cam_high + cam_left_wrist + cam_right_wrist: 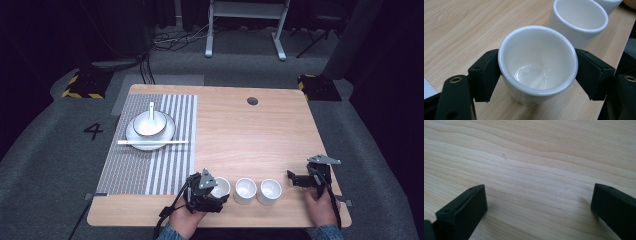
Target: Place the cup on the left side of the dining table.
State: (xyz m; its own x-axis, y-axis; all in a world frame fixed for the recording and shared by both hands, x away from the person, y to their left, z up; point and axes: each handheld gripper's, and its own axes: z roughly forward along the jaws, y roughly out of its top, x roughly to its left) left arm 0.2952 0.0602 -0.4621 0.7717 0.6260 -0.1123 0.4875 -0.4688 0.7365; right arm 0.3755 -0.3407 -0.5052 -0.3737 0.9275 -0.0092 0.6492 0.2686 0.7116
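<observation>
Glossy white ceramic cup [537, 66]; matt pale wood table [536, 157].

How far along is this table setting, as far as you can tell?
Already laid, it seems: a placemat holding a plate, a bowl with a spoon, and chopsticks in front. In hand: the left gripper clamps the leftmost cup of three. Likely left: the middle cup and right cup. The right gripper hangs open over bare table.

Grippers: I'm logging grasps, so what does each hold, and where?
Left gripper clamps the leftmost white cup by opposite sides of its outer wall. Right gripper holds nothing.
</observation>
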